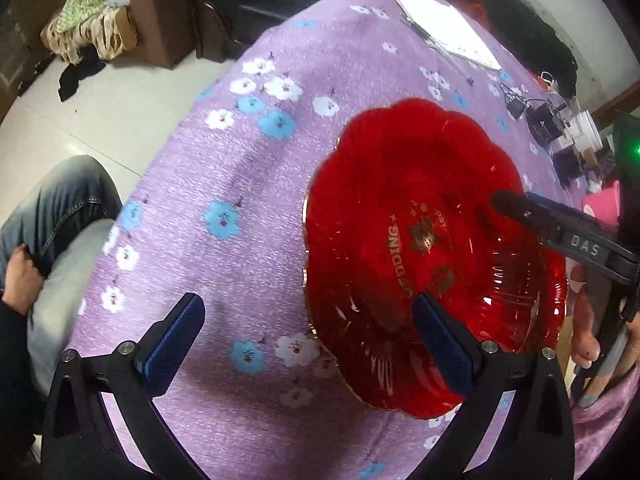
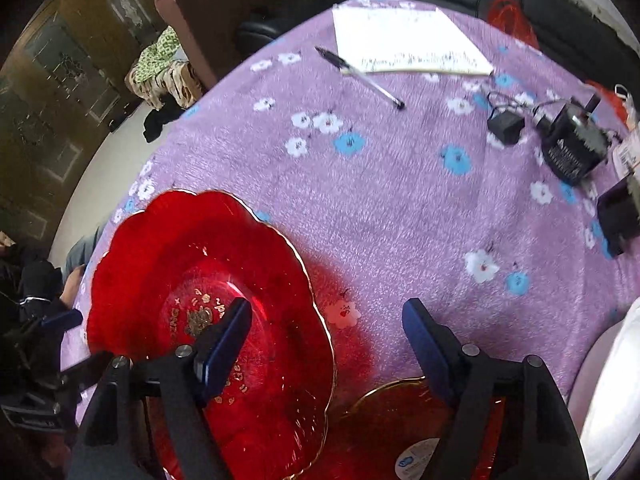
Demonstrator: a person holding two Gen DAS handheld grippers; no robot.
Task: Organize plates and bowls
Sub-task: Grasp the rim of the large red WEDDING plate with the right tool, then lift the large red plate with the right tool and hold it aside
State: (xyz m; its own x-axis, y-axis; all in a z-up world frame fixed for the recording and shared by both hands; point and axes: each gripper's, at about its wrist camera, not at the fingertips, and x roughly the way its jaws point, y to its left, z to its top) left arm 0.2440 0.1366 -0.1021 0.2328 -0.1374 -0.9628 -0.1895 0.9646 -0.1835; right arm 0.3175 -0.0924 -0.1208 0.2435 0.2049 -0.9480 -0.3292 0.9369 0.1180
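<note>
A red scalloped glass plate (image 1: pixel 400 208) with a gold rim and gold lettering lies on the purple flowered tablecloth (image 1: pixel 248 168). My left gripper (image 1: pixel 310 340) is open and points down over the plate's left rim, with one finger above the plate and the other above the cloth. My right gripper (image 2: pixel 326 340) is also open and straddles the same plate's (image 2: pixel 192 264) right rim, its pads clear of the glass. One of its fingers (image 1: pixel 536 216) reaches in over the plate in the left wrist view. A second red dish (image 2: pixel 380 420) with a sticker sits under its right finger.
A white paper sheet (image 2: pixel 404 36) and a pen (image 2: pixel 360 76) lie at the far side. Black power adapters (image 2: pixel 568 148) and cables sit at the right. A person's leg in jeans (image 1: pixel 60 208) is beside the table's left edge. Furniture and cloth bundles stand on the floor beyond.
</note>
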